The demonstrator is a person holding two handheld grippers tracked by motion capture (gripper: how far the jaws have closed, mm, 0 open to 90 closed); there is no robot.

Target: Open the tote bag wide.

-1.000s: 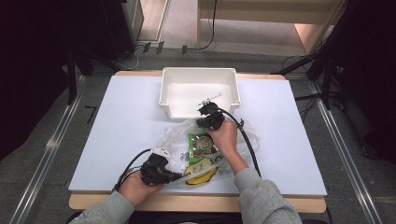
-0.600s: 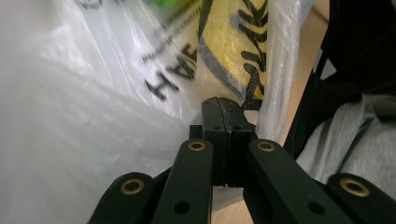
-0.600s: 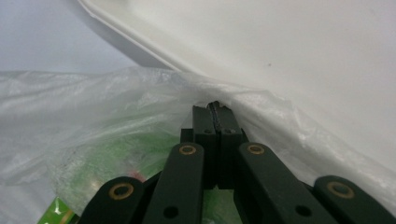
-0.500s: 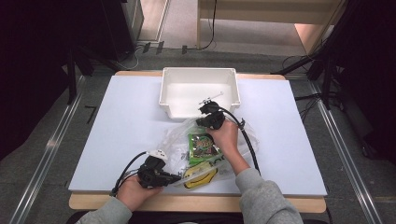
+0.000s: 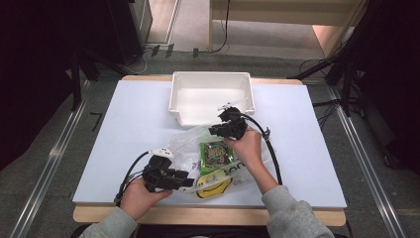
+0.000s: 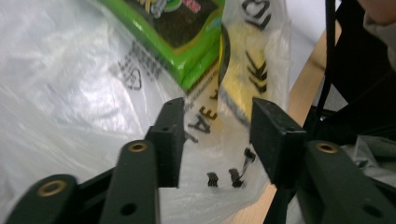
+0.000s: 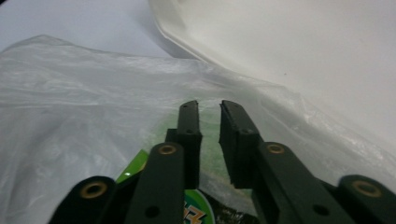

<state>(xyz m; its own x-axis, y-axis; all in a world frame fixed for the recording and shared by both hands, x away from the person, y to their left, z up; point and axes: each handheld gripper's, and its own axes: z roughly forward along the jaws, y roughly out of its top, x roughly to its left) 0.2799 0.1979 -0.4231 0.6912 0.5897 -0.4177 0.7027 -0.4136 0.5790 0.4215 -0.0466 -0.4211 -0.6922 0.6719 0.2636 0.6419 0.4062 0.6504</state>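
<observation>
A clear plastic bag (image 5: 185,146) printed with a yellow smiley face lies on the white table, and a green snack packet (image 5: 216,153) is inside it. My left gripper (image 5: 185,179) is at the bag's near left corner. Its jaws have just been opening and stand wide apart, with the printed film (image 6: 219,140) loose between them. My right gripper (image 5: 214,130) hovers over the bag's far edge. Its jaws (image 7: 208,109) have also just been opening; a narrow gap shows between them and no film is pinched. The packet (image 7: 140,170) shows just under them.
A white plastic bin (image 5: 210,79) stands just beyond the bag and close to the right gripper; its wall (image 7: 303,46) fills that view's right. The table's wooden front edge (image 5: 208,215) runs just behind the left hand. Black cables trail from both grippers.
Both hands have lifted slightly off the bag, and the right one has shifted a little. The jaws of both grippers, earlier closed on the film, now stand apart.
</observation>
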